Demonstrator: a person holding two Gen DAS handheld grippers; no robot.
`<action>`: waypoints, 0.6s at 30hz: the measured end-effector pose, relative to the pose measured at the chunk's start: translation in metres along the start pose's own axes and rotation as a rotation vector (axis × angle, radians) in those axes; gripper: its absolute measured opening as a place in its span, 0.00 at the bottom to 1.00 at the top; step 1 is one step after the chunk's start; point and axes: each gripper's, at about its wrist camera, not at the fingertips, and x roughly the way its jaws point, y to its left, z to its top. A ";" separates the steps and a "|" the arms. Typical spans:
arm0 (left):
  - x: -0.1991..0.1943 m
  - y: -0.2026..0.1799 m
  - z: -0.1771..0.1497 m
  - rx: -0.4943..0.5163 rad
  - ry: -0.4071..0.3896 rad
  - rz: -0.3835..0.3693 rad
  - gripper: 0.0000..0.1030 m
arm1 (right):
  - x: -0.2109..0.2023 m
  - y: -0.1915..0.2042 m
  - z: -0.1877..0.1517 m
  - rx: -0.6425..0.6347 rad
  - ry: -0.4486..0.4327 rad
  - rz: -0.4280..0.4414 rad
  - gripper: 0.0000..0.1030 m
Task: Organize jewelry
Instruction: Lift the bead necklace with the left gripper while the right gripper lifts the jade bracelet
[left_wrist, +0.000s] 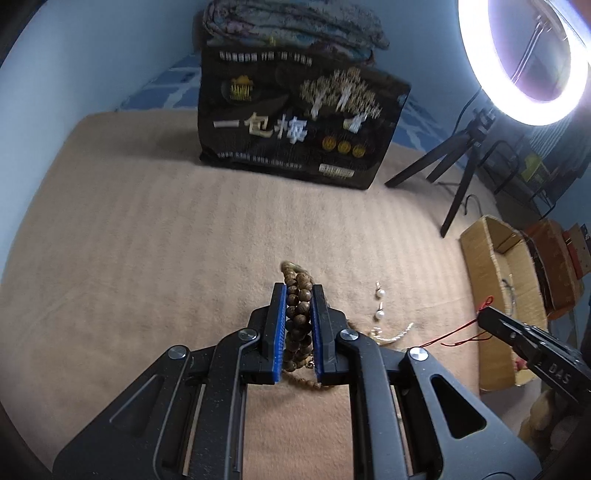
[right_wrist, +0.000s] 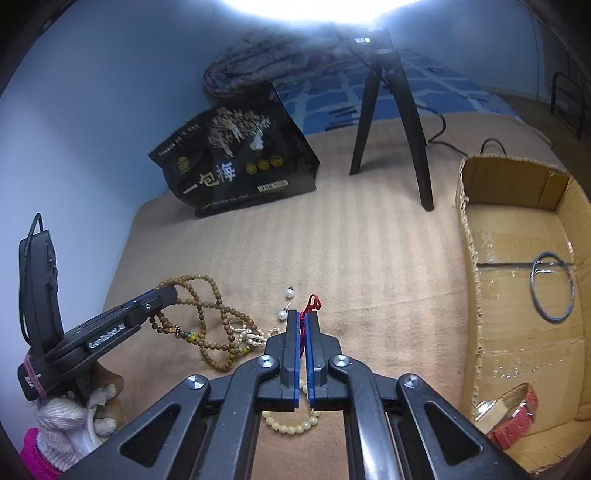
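Note:
My left gripper (left_wrist: 299, 291) is shut on a brown wooden bead strand (left_wrist: 295, 317) on the tan blanket; the strand (right_wrist: 207, 306) loops out beside it in the right wrist view, where the left gripper (right_wrist: 166, 295) shows at the left. My right gripper (right_wrist: 303, 315) is shut on a red cord (right_wrist: 313, 302); the cord (left_wrist: 458, 332) trails from it in the left wrist view. Two pearl earrings (left_wrist: 379, 303) lie between the grippers. A cream bead bracelet (right_wrist: 291, 424) lies under my right gripper. A cardboard box (right_wrist: 476, 280) at the right holds a metal bangle (right_wrist: 552, 288) and a red-strap watch (right_wrist: 513, 417).
A black printed bag (left_wrist: 295, 129) stands at the back of the blanket. A ring light (left_wrist: 532, 55) on a black tripod (right_wrist: 391, 122) stands at the back right. A small pearl chain (right_wrist: 247, 334) lies tangled with the wooden beads.

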 end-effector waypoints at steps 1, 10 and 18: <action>-0.007 0.001 0.002 -0.002 -0.011 -0.004 0.10 | -0.004 0.001 0.000 -0.002 -0.007 0.002 0.00; -0.070 -0.011 0.011 0.035 -0.110 -0.032 0.10 | -0.032 0.012 0.001 -0.035 -0.067 0.015 0.00; -0.093 -0.016 0.011 0.042 -0.124 -0.050 0.10 | -0.043 0.015 0.001 -0.045 -0.088 0.023 0.00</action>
